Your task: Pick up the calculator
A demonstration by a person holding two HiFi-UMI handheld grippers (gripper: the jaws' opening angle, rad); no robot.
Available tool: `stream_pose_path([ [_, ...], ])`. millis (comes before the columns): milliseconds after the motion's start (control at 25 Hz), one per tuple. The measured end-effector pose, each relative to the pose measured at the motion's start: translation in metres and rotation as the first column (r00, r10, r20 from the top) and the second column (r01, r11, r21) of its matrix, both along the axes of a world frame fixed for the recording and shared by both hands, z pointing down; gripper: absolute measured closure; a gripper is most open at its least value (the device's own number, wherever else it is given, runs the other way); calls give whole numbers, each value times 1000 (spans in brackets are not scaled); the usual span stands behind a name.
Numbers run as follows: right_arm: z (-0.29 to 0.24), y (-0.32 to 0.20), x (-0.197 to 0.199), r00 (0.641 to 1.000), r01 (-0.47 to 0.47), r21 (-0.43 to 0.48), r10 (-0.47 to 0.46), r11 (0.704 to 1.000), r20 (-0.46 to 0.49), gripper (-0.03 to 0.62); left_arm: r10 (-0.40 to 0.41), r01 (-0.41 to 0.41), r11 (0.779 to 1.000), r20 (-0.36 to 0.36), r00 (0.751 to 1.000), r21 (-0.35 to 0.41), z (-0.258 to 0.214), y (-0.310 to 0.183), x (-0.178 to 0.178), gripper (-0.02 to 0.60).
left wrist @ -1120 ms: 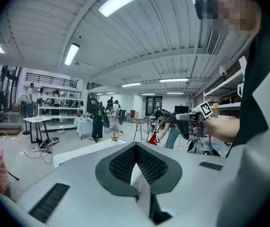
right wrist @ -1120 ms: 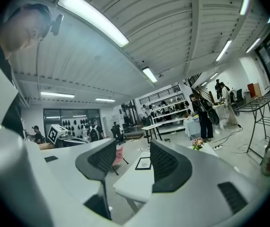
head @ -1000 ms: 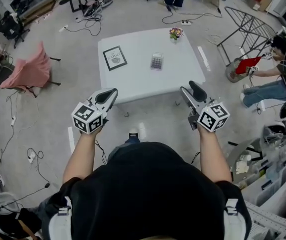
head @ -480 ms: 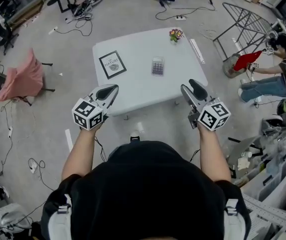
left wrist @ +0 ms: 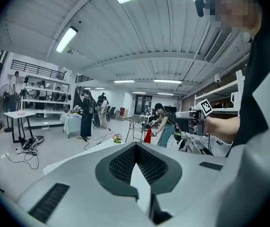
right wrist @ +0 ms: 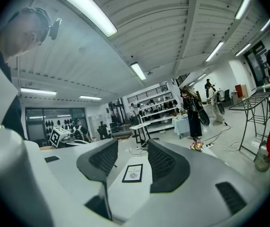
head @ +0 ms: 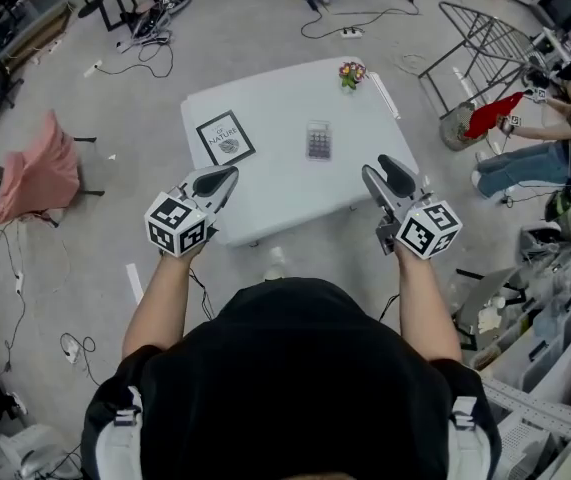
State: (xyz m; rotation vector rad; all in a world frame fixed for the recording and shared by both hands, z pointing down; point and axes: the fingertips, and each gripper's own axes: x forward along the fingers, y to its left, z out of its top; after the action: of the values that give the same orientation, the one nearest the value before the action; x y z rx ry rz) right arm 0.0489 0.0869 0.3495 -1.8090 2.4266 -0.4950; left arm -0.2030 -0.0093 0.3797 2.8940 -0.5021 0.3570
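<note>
The white worktop [head: 275, 188] is lying ahead of both claws. The right claw [head: 377, 168] is hanging spread and empty, the left claw [head: 223, 176] pinched together on nothing. The calculator [head: 318, 141] is sitting mid-worktop, long axis pointing away, ahead-left of the nearer right claw.

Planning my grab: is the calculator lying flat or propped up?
Flat: the calculator lies face up on the white table, keys showing.
</note>
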Motion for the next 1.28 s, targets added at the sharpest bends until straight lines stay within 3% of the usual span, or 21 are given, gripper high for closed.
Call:
stream_pose_path([
  [560, 8, -14, -9, 999, -40, -15, 40, 999, -6, 392, 37, -37, 999, 1, 999, -23, 12, -31, -8, 566],
  [840, 10, -21, 23, 997, -72, -11, 72, 997, 34, 396, 77, -76, 997, 37, 996, -23, 14, -37, 24, 566],
  [1280, 21, -74, 72, 998, -22, -5, 22, 1000, 64, 396, 44, -43, 999, 64, 997, -23, 16, -71, 71, 566],
])
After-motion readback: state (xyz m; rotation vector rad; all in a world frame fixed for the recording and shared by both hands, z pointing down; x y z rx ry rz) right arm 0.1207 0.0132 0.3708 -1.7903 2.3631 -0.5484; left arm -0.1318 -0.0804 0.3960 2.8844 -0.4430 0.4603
